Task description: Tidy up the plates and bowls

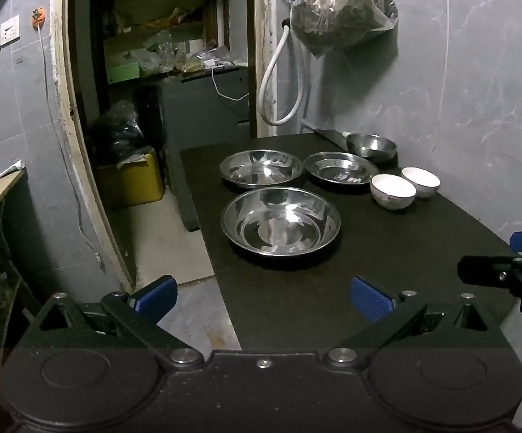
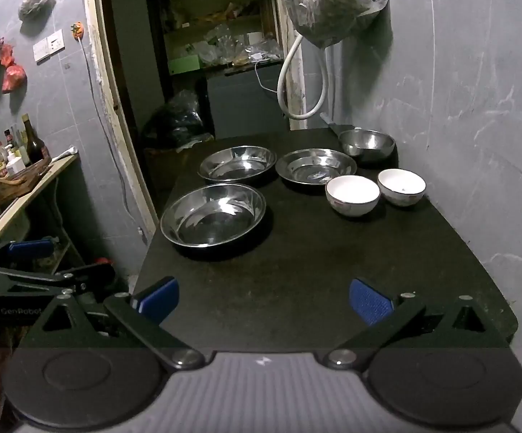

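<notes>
A: Quick status? Both claws spread wide, nothing between the pads: left gripper [image 1: 262, 301], right gripper [image 2: 264, 301], both over the near edge of the black table [image 2: 297, 288]

B: Dishes all untouched. Nearest steel plate [image 2: 213, 214] at 11 o'clock from the right gripper, two more steel plates [image 2: 237, 164] [image 2: 315, 170] behind it at 12, steel bowl [image 2: 366, 144] at 1 in the far corner, two white bowls [image 2: 353, 194] [image 2: 401, 186] side by side at 1, just beside each other

A: Risks?

B: Steel rims are thin and slick, so a pinch could skate off and clatter. Near plate sits close to the table's 9 o'clock edge; a nudge could push it over

A: And the white ones?

B: Likely ceramic, nearly touching; grabbing one may knock the other. Also both grippers could collide if they crowd the same plate
</notes>
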{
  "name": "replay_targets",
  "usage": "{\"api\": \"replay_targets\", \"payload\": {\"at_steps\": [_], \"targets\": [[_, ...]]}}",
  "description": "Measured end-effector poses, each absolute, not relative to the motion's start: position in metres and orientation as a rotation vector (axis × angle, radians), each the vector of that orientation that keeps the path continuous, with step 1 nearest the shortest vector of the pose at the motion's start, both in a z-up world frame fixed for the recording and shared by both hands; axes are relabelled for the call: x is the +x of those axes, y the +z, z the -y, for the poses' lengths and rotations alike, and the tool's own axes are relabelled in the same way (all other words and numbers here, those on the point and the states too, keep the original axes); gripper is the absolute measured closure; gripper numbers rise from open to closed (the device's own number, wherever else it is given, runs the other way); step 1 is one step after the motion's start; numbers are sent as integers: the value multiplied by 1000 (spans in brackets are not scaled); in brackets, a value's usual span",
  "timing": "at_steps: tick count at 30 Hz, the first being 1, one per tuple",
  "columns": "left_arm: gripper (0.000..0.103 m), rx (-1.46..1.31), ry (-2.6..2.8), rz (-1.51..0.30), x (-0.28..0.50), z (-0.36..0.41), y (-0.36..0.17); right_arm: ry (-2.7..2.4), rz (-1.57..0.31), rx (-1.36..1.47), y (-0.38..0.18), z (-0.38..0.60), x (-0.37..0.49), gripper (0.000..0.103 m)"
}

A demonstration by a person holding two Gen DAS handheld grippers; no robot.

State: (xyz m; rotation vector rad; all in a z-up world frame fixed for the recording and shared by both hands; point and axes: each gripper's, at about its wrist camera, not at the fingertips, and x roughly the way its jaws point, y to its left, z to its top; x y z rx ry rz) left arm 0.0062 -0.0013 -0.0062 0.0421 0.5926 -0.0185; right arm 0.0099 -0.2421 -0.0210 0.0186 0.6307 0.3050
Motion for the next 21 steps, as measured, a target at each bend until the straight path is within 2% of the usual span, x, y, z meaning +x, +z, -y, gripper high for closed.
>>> {"api": "replay_targets", "payload": {"at_steps": [21], "targets": [[1,47,-15,-603,8,3,-10,304,-644,30,-21,241,15,0]]}}
